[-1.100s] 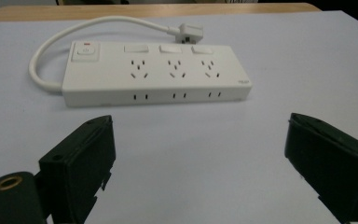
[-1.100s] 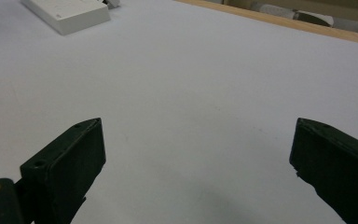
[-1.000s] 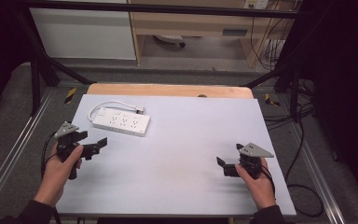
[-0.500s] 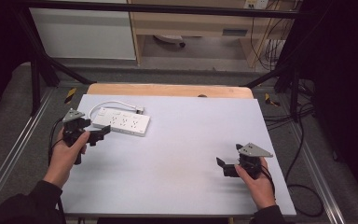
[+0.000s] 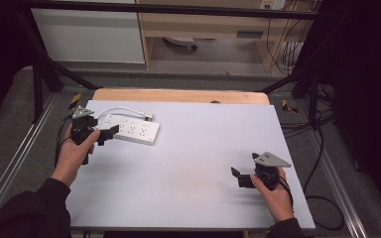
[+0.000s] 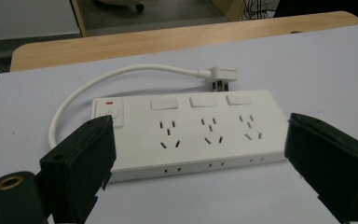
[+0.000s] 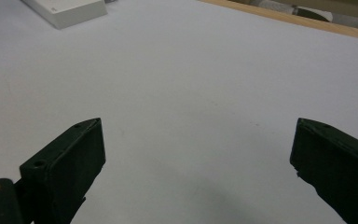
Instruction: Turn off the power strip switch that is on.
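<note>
Forward went my left gripper [image 5: 106, 135], now at the power strip [image 5: 131, 129].
Both jaws spread, right gripper [image 5: 239, 177] idle; nothing grasped yet.

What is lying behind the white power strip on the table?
Behind the white rectangular plastic power strip, its white cable loops round to a white plug lying on the pale table cover. The plug's underside is hidden.

No readable text, labels or numbers on power strip [image 6: 191, 133].
</note>
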The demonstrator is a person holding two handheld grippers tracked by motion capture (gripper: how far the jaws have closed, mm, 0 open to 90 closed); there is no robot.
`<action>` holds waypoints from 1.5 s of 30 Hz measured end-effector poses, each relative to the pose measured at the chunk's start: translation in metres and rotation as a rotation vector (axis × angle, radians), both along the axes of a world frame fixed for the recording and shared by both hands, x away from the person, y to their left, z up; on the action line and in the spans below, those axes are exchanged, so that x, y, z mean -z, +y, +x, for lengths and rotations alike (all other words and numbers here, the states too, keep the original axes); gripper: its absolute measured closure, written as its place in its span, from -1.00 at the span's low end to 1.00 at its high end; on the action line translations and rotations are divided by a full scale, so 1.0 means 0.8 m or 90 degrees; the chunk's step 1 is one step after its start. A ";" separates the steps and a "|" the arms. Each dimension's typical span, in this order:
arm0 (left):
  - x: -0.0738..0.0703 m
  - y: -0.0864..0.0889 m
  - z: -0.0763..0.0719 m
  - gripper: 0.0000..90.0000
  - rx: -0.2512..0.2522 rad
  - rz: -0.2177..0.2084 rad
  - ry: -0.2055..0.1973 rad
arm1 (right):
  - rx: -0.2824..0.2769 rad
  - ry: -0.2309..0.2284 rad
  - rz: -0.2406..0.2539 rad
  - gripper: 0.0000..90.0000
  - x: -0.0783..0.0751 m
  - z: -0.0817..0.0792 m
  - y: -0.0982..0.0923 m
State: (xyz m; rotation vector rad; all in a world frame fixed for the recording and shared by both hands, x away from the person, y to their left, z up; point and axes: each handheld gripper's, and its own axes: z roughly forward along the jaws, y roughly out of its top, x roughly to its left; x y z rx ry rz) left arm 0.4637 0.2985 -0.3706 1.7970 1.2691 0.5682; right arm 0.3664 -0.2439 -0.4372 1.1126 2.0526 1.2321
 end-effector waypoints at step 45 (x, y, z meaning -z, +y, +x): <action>0.030 -0.009 0.068 -0.52 -0.049 0.026 0.009 | -0.007 0.001 0.001 -0.91 0.000 0.000 -0.001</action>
